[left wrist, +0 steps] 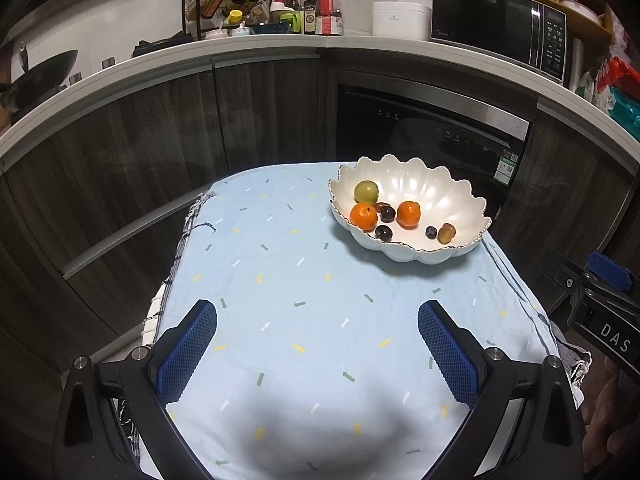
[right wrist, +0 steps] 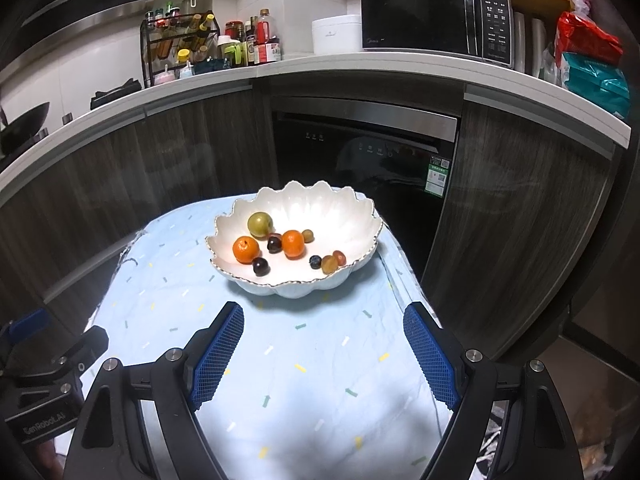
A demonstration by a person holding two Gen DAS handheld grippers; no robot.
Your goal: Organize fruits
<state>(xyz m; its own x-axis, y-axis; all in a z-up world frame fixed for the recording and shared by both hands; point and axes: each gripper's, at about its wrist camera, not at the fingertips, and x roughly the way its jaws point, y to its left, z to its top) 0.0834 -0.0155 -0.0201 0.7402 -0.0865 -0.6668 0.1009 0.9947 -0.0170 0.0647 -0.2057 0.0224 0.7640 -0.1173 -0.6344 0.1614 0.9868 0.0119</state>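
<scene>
While both grippers hang over the near part of the cloth, all the fruit sits in the white scalloped bowl [right wrist: 296, 276] at the far right of the small table. That table is covered by a pale blue cloth [left wrist: 304, 320] printed with small arrows. Left gripper [left wrist: 318, 350]: blue pads spread wide, nothing between them, only bare cloth below. Right gripper [right wrist: 323, 350]: likewise spread wide and empty, short of the bowl's near rim. Contents of the bowl, from the right wrist view: one green round fruit [right wrist: 260, 224] at the back, two oranges [right wrist: 245, 249], three dark plum-like fruits [right wrist: 260, 266], a small blue-black berry [right wrist: 315, 261], and several small yellow-brown fruits [right wrist: 329, 264] toward the right side. The left wrist view confirms the green fruit, both oranges and the dark fruits, but shows only one yellow-brown fruit; the small one behind the right orange and the reddish one at the far right appear in the right wrist view alone. Each camera catches the other gripper's body at its frame edge. Behind the table stand dark cabinets with a built-in dishwasher [right wrist: 360, 160], and a counter carrying a microwave [right wrist: 436, 20] and bottles.
</scene>
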